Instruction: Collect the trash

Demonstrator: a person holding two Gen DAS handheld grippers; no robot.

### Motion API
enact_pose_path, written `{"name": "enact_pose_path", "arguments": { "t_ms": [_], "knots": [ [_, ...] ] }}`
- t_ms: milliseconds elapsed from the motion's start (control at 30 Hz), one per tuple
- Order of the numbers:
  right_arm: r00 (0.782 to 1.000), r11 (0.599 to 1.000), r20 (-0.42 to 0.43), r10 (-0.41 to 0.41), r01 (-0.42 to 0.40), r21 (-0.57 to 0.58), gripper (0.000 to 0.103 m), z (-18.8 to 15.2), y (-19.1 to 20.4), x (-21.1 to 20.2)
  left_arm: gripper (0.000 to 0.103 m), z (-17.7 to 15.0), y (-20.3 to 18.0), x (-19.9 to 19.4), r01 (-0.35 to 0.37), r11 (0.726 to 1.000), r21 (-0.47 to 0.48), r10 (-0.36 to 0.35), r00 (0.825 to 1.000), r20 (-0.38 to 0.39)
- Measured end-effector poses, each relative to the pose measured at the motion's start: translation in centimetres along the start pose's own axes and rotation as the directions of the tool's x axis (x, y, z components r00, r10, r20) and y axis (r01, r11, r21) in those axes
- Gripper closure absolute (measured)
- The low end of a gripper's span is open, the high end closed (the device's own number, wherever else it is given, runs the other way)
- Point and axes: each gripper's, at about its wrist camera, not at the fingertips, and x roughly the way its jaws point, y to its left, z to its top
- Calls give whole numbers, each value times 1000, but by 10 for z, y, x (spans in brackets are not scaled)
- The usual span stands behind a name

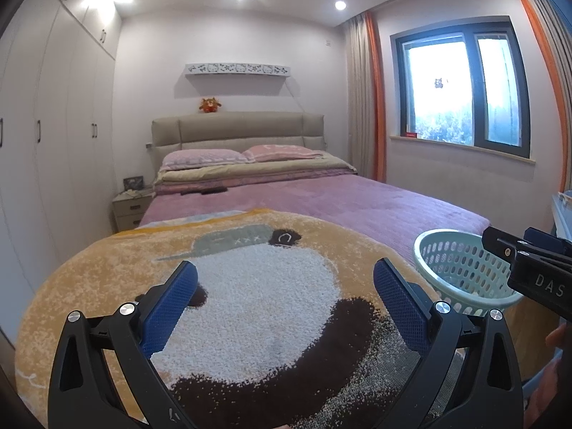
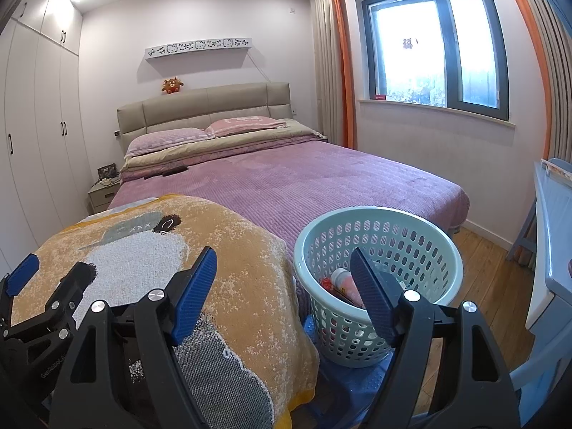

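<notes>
Trash items (image 2: 339,282) lie inside the pale green perforated plastic basket (image 2: 443,250) beside the bed (image 2: 321,186); both grippers' fingers (image 1: 175,307) spread wide, empty.

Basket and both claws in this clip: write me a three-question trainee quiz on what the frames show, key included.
1. True or false: the left claw is shut on a piece of trash.
2. Multiple choice: the pale green basket stands (A) on the bed, (B) on the floor beside the bed's foot end, (C) on the windowsill.
3. Fill in: the right claw hangs between the orange cartoon blanket and the ____.

Key:
1. False; its fingers are spread with nothing between them.
2. B.
3. Basket, which already holds a few items.
</notes>
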Motion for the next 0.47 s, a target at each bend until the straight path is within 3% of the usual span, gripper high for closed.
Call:
{"name": "enact_pose_path", "arguments": {
  "t_ms": [167, 467],
  "knots": [
    [1000, 1000, 0, 5, -5, -2, 30, 0, 0, -1, 7, 0, 2, 0, -31, 1000, -6, 31, 1000, 6],
    [1000, 1000, 2, 17, -17, -5, 30, 1, 2, -4, 7, 0, 6, 5, -6, 1000, -23, 5, 999, -47]
  ]
}}
